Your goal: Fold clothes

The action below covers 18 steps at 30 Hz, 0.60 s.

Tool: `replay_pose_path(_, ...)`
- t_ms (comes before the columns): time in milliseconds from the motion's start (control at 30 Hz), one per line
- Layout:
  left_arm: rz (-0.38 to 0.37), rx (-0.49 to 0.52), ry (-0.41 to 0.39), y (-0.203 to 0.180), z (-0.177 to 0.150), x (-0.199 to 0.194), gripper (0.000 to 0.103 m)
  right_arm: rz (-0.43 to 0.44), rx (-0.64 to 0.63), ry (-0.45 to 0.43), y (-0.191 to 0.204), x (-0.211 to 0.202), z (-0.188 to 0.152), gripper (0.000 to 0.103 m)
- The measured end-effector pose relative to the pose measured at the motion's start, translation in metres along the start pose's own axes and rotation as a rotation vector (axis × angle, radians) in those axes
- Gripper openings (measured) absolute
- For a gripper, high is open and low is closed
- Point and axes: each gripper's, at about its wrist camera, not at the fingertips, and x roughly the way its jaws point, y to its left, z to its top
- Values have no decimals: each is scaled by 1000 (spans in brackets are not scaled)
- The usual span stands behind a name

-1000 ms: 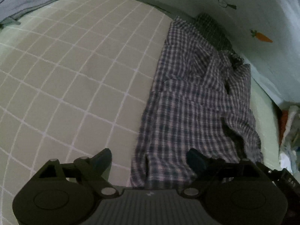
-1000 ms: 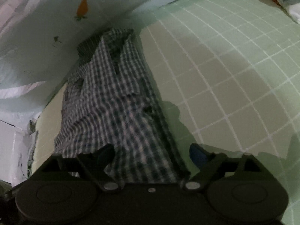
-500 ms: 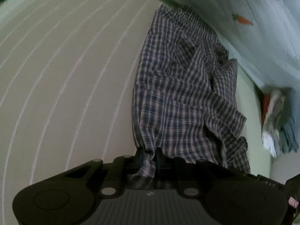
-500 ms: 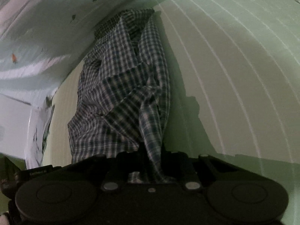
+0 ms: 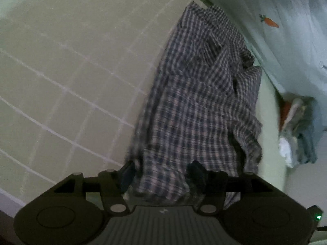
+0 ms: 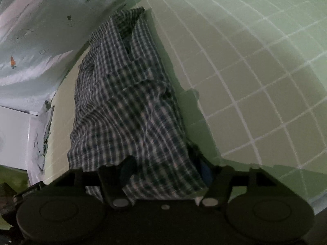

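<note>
Green grid-lined bed sheet (image 5: 67,77); carrot-print fabric (image 5: 290,32) at 1 o'clock. Plaid shirt (image 5: 196,106) lies lengthwise on sheet, near hem draped between fingers of both tools. Left gripper (image 5: 161,172) jaws apart. Right gripper (image 6: 166,171) jaws apart.

Half a second ago both grippers were clamped on the near hem of the blue-and-white checked cotton shirt (image 5: 196,110). Now the left gripper (image 5: 161,172) has its fingers (image 5: 127,172) spread apart, the hem lying slack between them at the bottom centre of the frame. The right gripper (image 6: 166,169) has parted likewise, cloth draped loosely over the gap, and the shirt has settled wider.
</note>
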Motion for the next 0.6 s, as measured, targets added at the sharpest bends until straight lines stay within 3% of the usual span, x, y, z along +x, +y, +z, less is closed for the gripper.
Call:
replay_pose_path(33, -15, -21, 4, 0, -2, -2, 44, 18, 4, 12, -2, 2, 0, 49)
replay_pose_path(67, -31, -43, 8, 0, -4, -4, 34, 42, 18, 30, -4, 5, 0, 25)
replay_pose_path(100, -46, -64, 12, 0, -6, -6, 17, 66, 32, 48, -7, 8, 1, 11)
replay_pose_path(233, -108, -150, 29, 1, -14, -13, 11, 97, -8, 93, -5, 1, -3, 6)
replay_pose_path(367, -168, -238, 45, 1, -22, -21, 11, 180, 18, 142, -14, -43, -8, 5)
replay_pose_path(500, -152, -415, 49, 9, -39, -4, 10, 231, 131, 210, -41, -45, 1, 6)
replay_pose_path(600, -207, -596, 21, 13, -40, 2, 10, 251, 160, 257, -49, -35, 13, 6)
